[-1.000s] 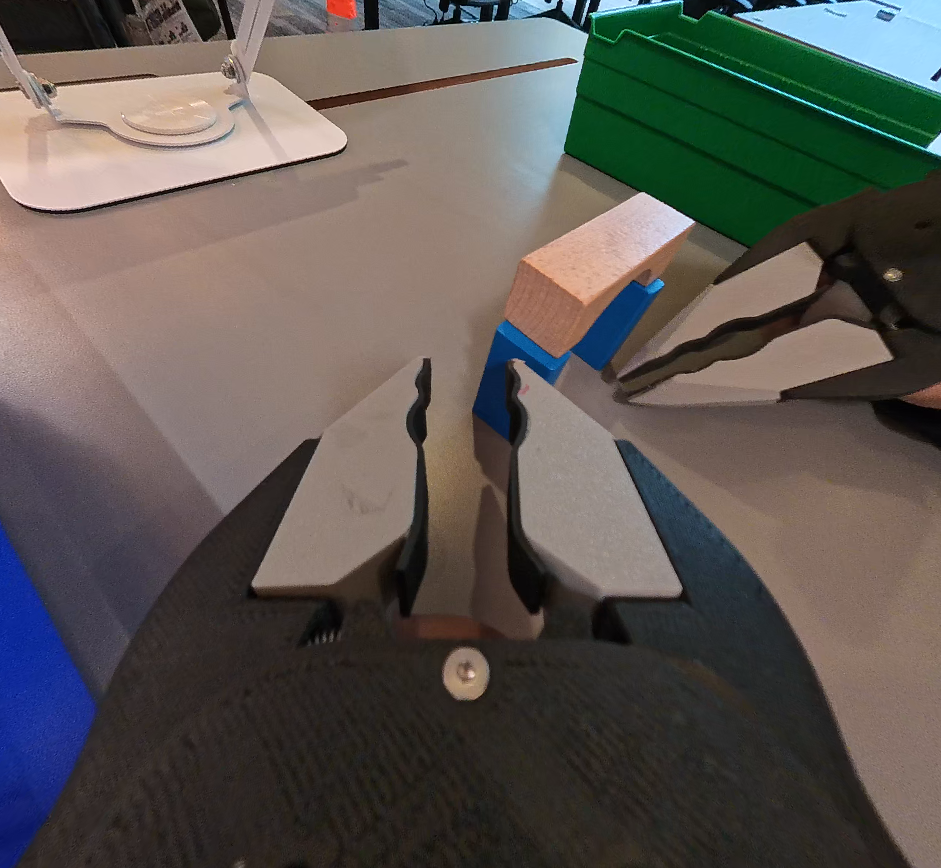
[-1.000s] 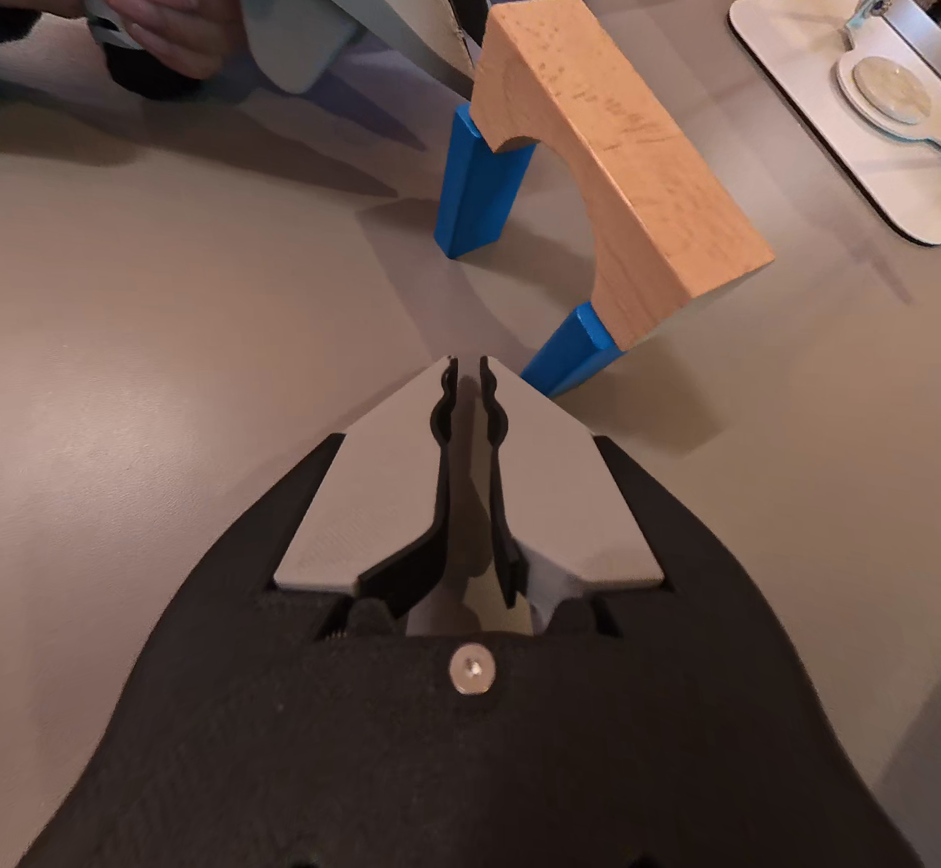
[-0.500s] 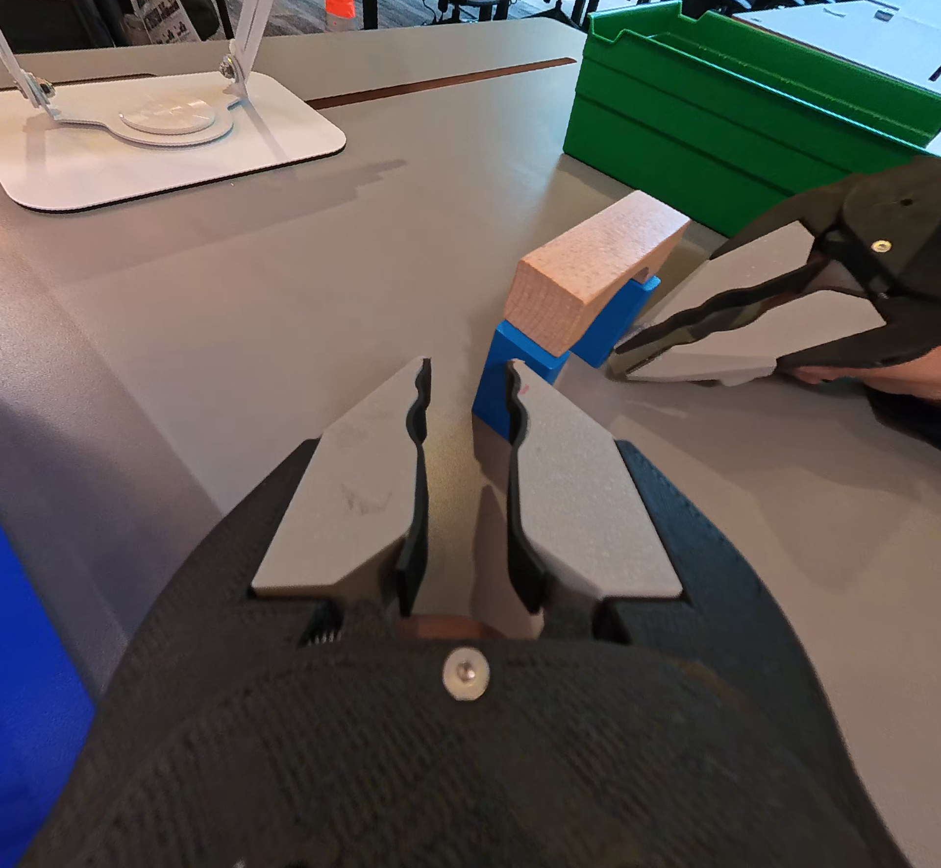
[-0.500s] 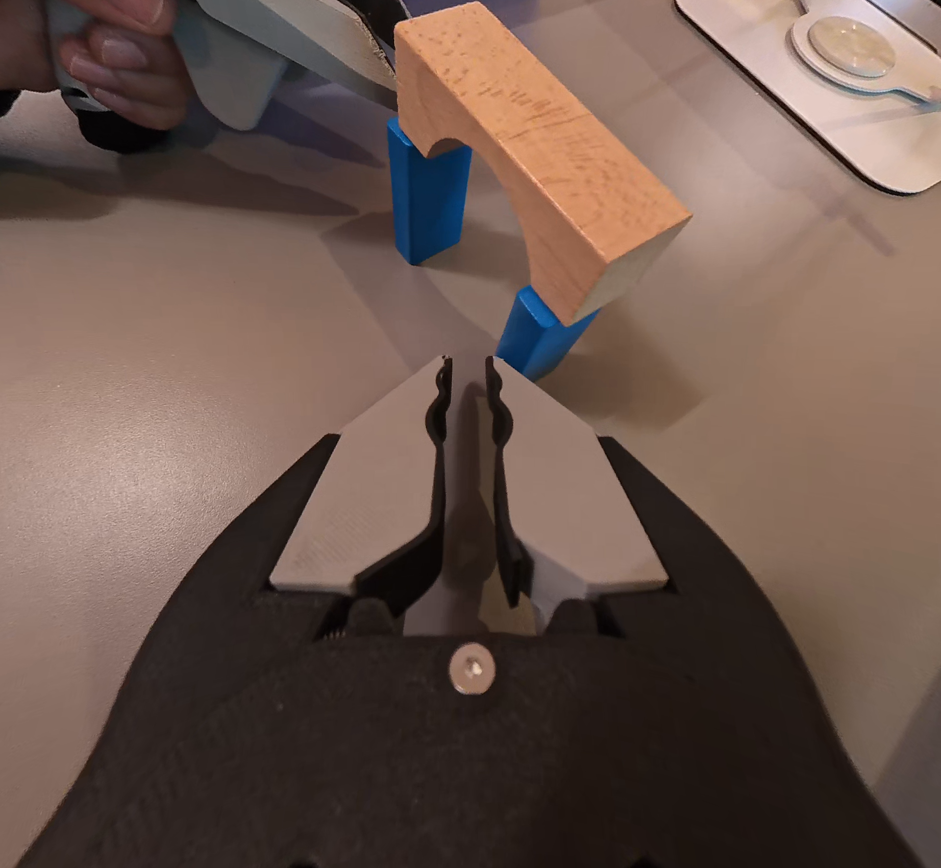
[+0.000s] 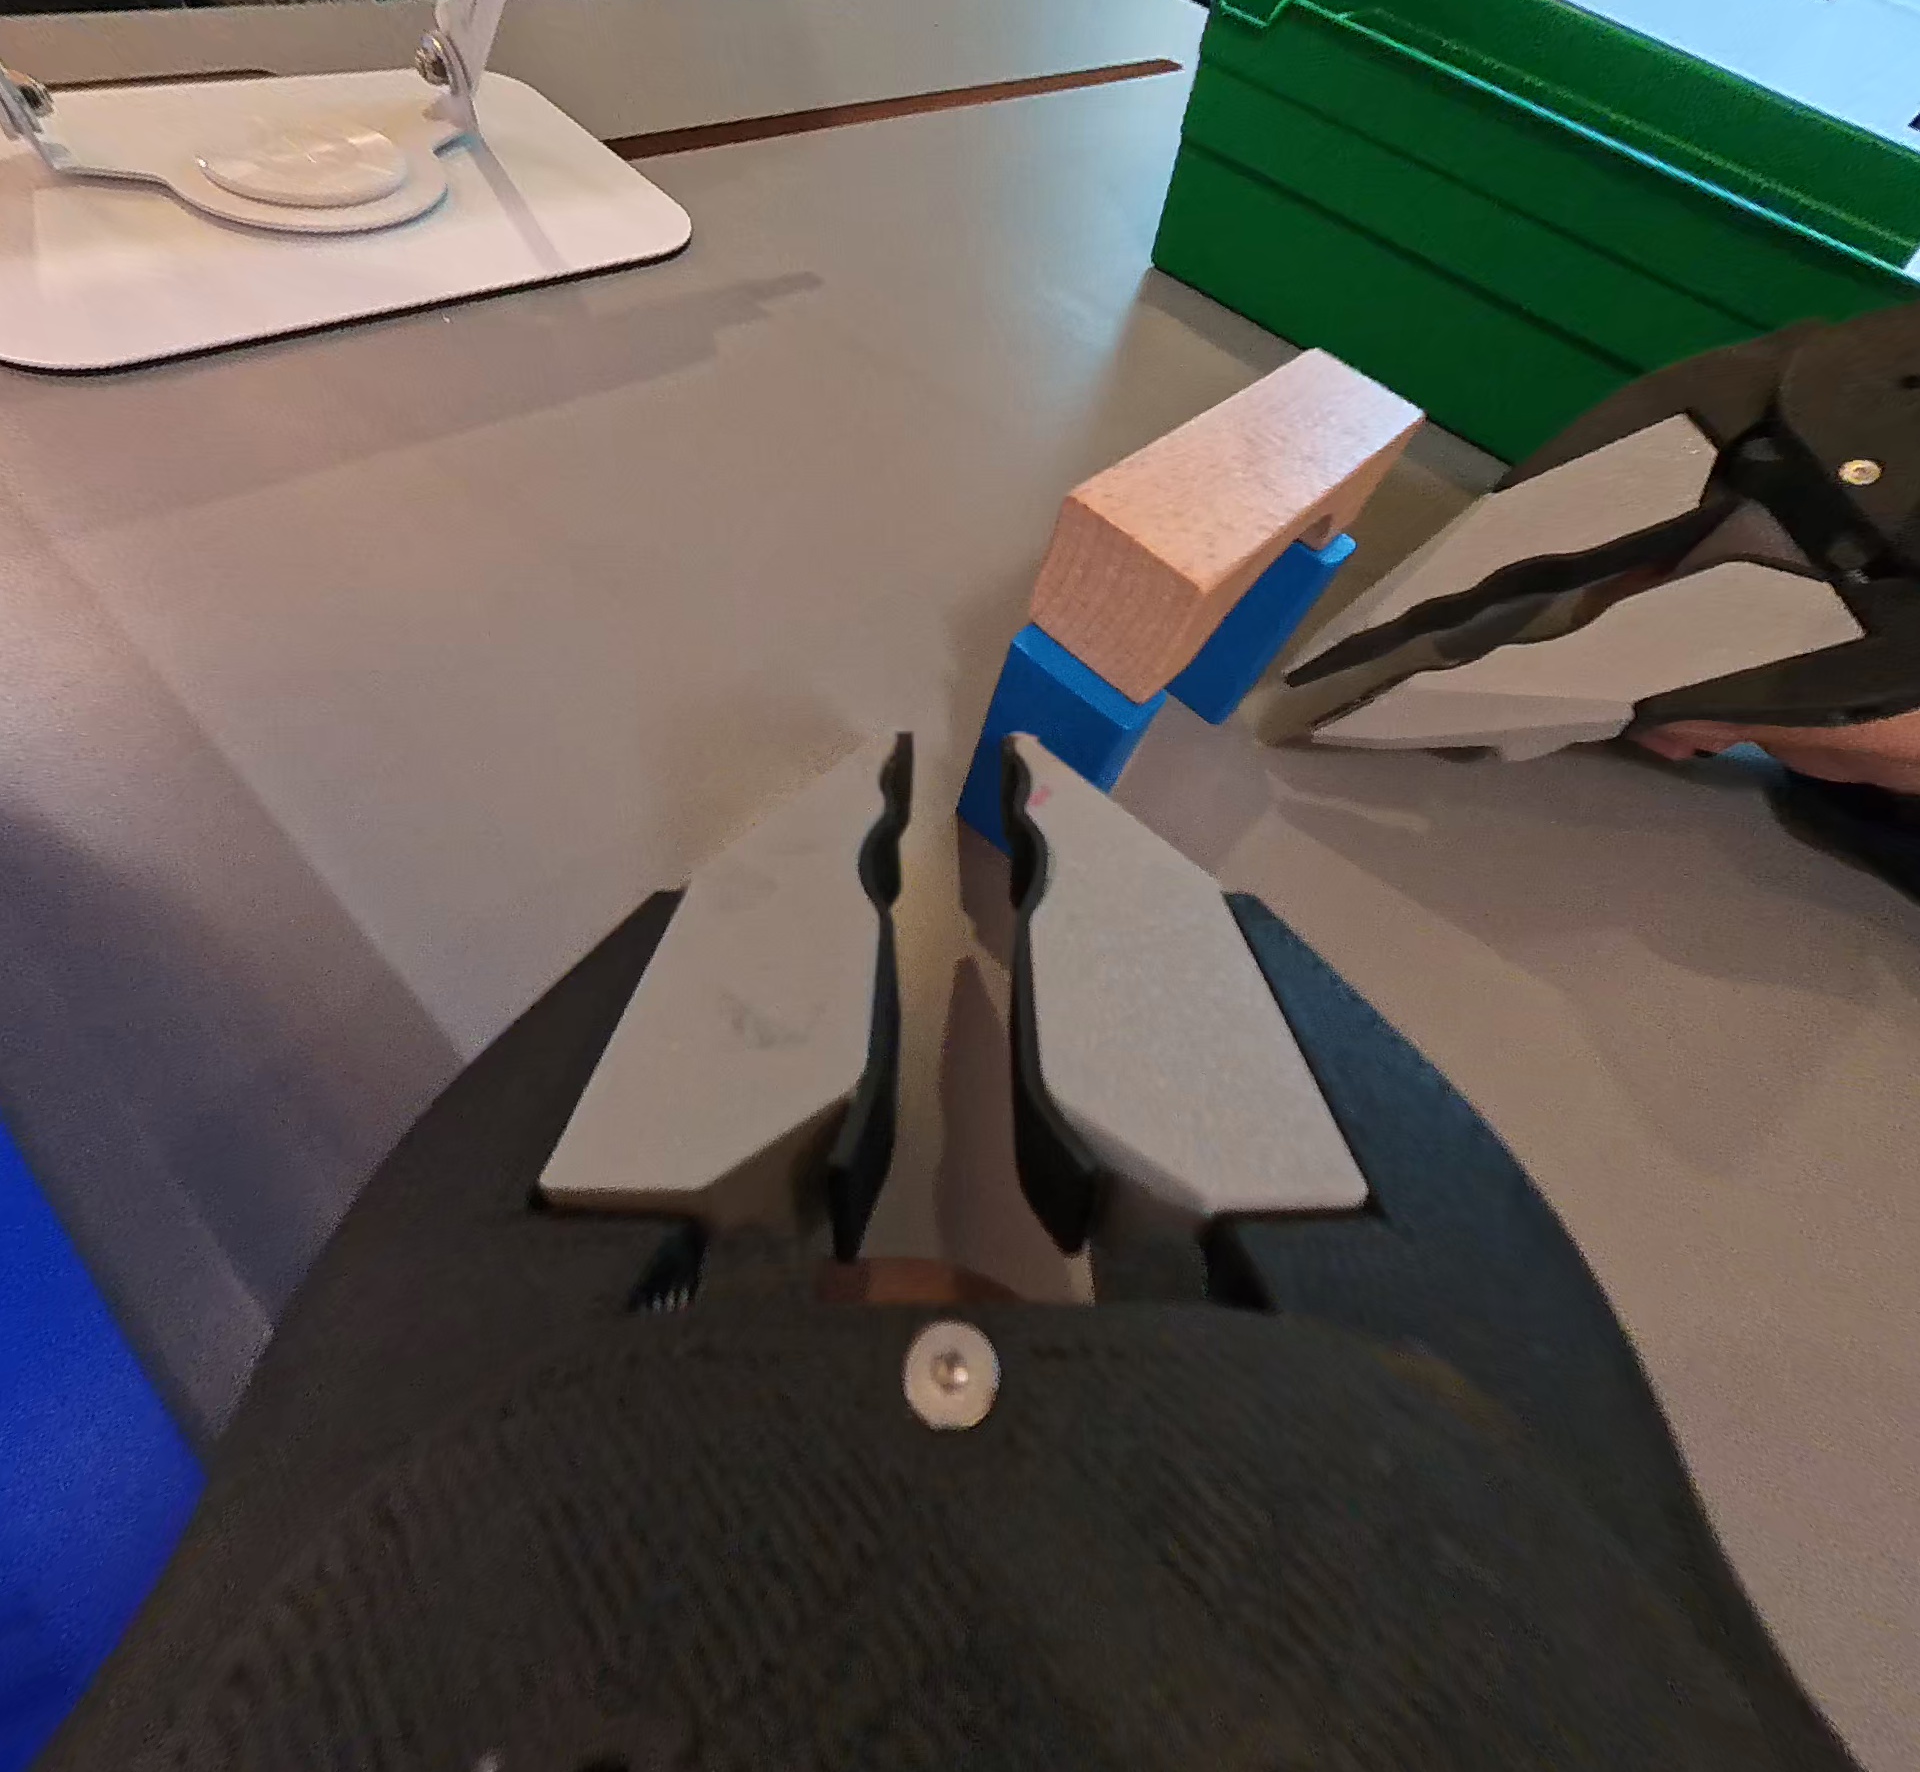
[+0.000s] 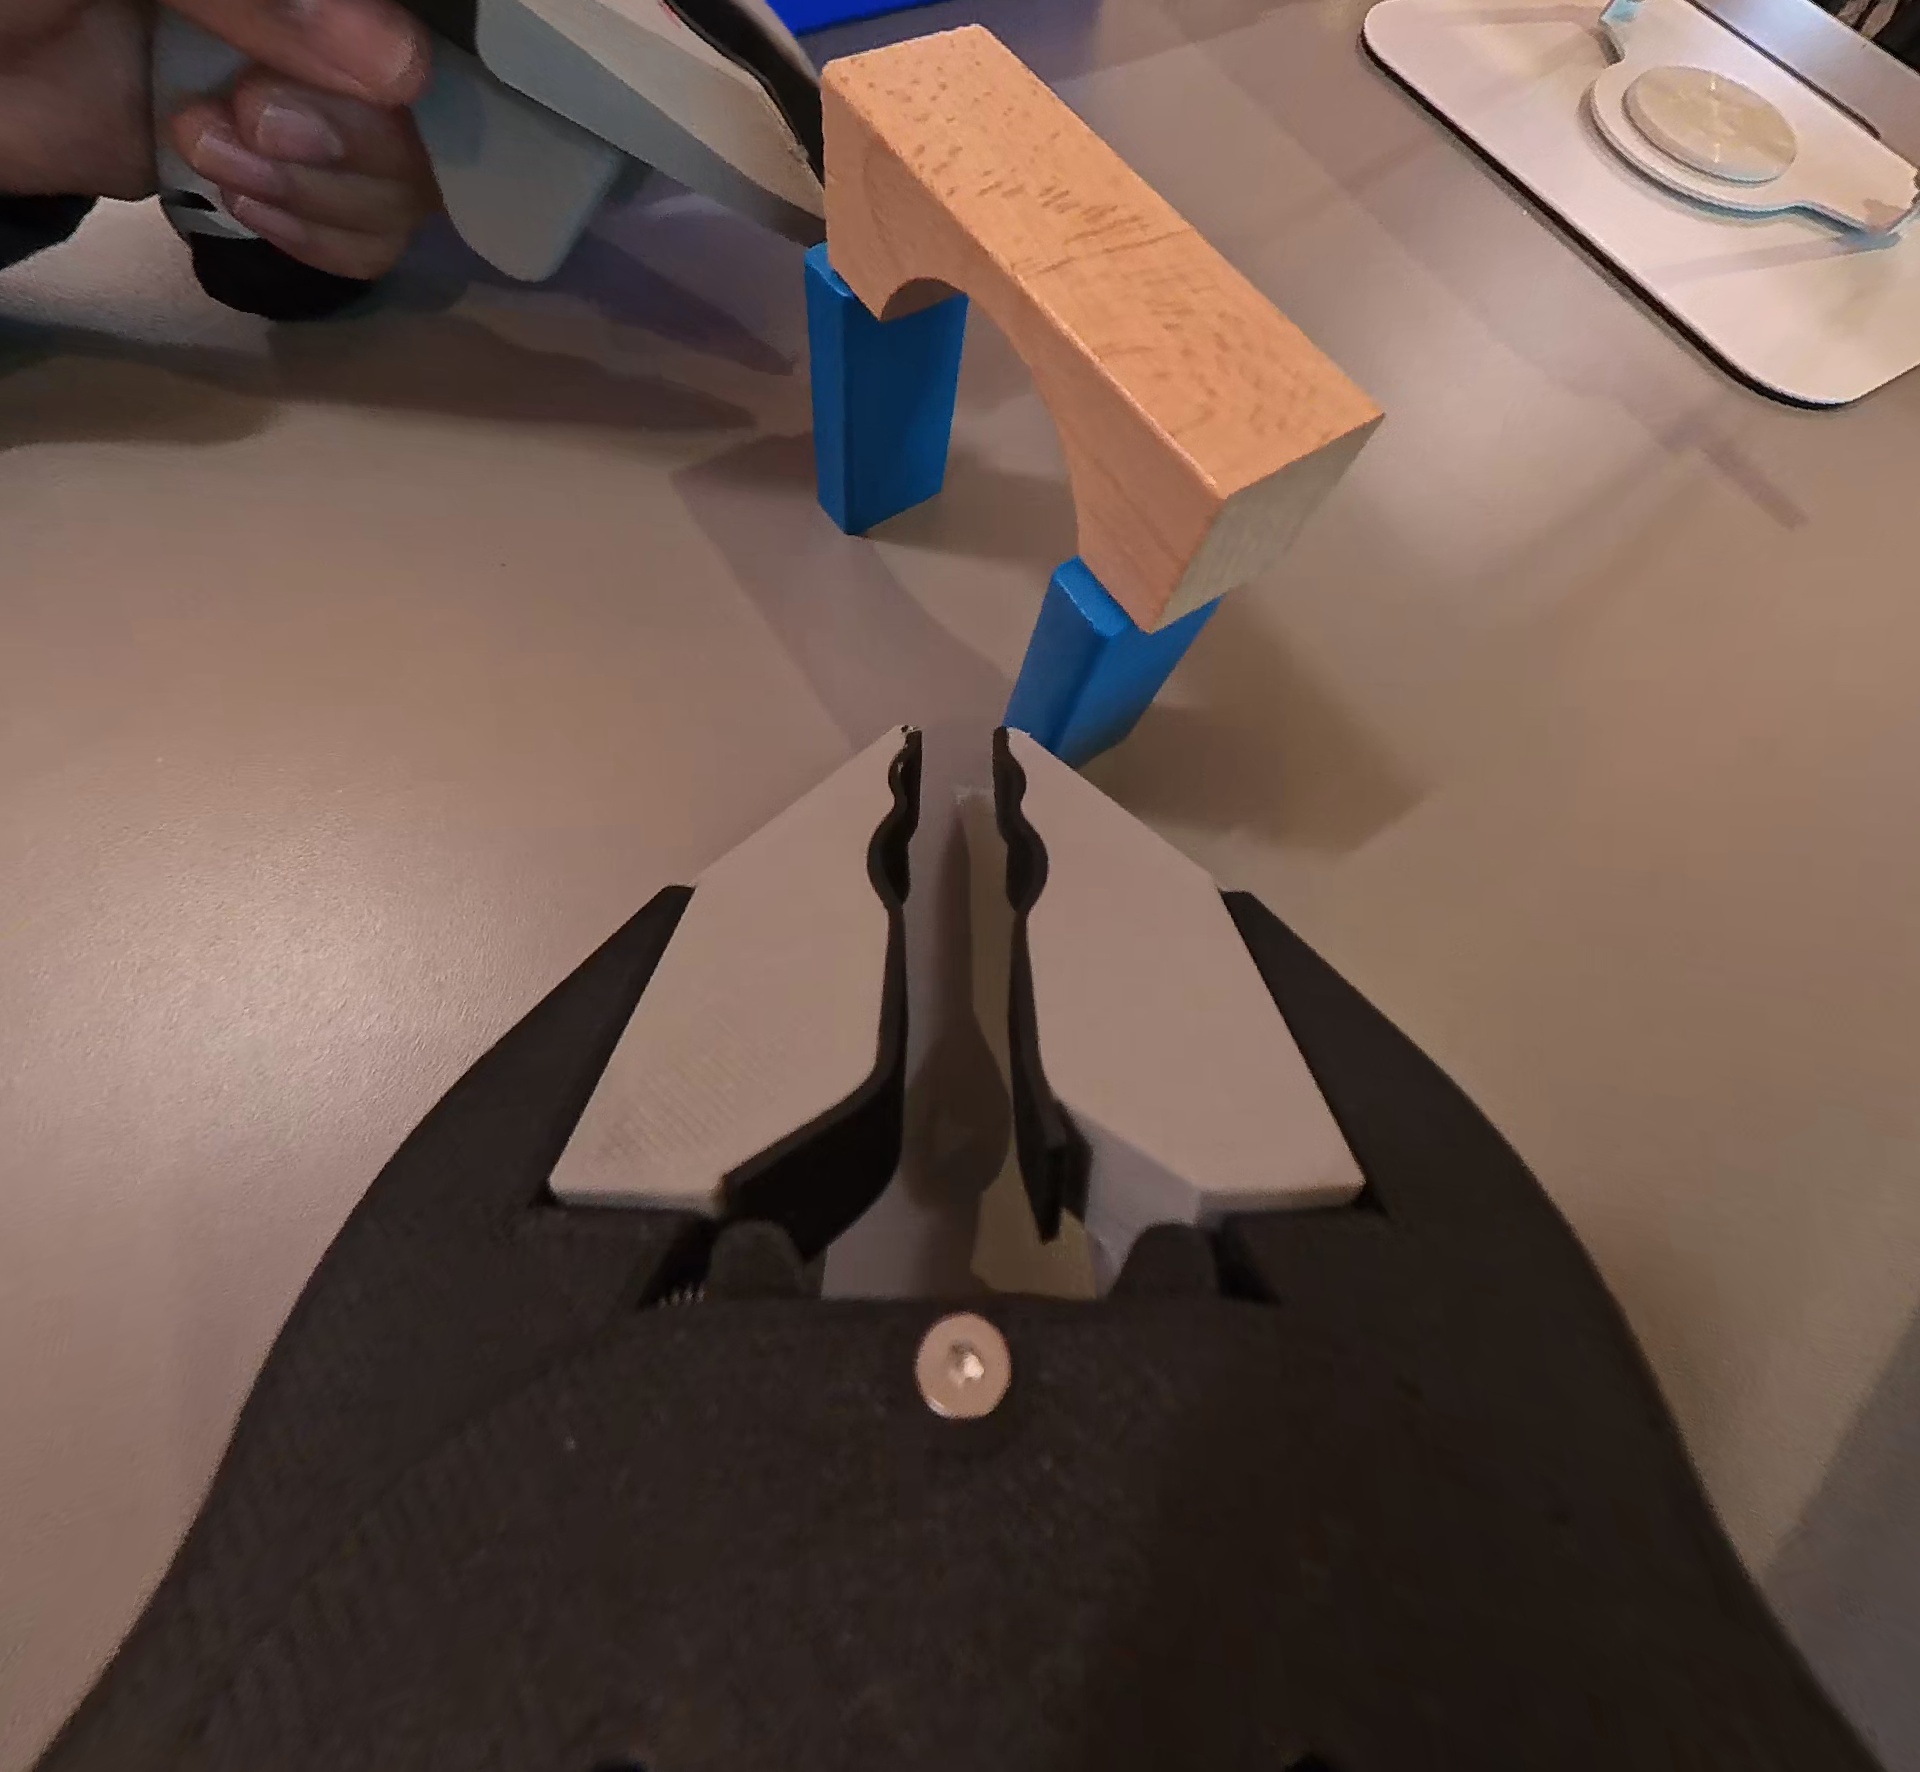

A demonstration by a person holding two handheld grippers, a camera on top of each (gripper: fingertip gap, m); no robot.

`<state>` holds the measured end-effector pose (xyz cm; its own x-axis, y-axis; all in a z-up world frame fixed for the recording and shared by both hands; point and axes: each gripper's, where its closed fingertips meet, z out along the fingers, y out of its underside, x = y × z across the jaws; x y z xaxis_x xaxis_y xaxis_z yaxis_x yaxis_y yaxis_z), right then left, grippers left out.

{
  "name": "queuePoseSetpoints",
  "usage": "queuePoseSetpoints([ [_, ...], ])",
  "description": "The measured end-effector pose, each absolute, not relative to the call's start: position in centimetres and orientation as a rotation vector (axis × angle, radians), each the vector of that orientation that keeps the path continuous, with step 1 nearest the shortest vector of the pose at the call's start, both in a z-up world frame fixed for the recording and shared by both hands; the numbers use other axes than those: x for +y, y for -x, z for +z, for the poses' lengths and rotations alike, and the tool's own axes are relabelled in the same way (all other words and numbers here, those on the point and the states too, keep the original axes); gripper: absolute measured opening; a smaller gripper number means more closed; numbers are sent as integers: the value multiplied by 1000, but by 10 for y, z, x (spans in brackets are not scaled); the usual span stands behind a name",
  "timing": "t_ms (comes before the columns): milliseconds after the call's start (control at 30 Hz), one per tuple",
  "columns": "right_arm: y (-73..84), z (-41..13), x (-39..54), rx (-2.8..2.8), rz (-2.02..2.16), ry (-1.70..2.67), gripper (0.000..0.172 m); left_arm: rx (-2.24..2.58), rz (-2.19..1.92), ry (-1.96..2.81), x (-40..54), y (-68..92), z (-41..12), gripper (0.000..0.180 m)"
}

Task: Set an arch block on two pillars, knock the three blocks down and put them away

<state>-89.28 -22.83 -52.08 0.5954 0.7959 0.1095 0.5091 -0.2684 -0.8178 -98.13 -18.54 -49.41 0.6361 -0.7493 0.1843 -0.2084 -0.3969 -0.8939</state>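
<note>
Left gripper (image 5: 956, 766): fingers slightly apart, holding nothing, tips low at the near pillar (image 5: 1049, 746), probably poised to push rather than grasp. The arch (image 5: 1216, 517) sits on both blue pillars, overhanging the near one. Right gripper (image 5: 1288, 709) likewise empty, fingers a little apart, tips by the far pillar (image 5: 1262, 631); judged: build done, knock-down pending. Green bin (image 5: 1507, 195) stands beyond on the surface (image 5: 727, 527), likely for stowing.

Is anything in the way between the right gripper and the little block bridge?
No. Only bare grey table lies between the right gripper and the nearest blue pillar under the wooden arch.
</note>
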Motion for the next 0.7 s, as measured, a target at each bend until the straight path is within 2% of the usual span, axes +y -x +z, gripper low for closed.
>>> queuePoseSetpoints([
  [100, 892, -520, -231, -1049, 423, 1933, 10, 774, -753, 1936, -188, 979, -496, 0],
  [700, 893, -522, -231, -1063, 412, 1941, 9, 876, -782, 2001, -193, 964, -508, 0],
])
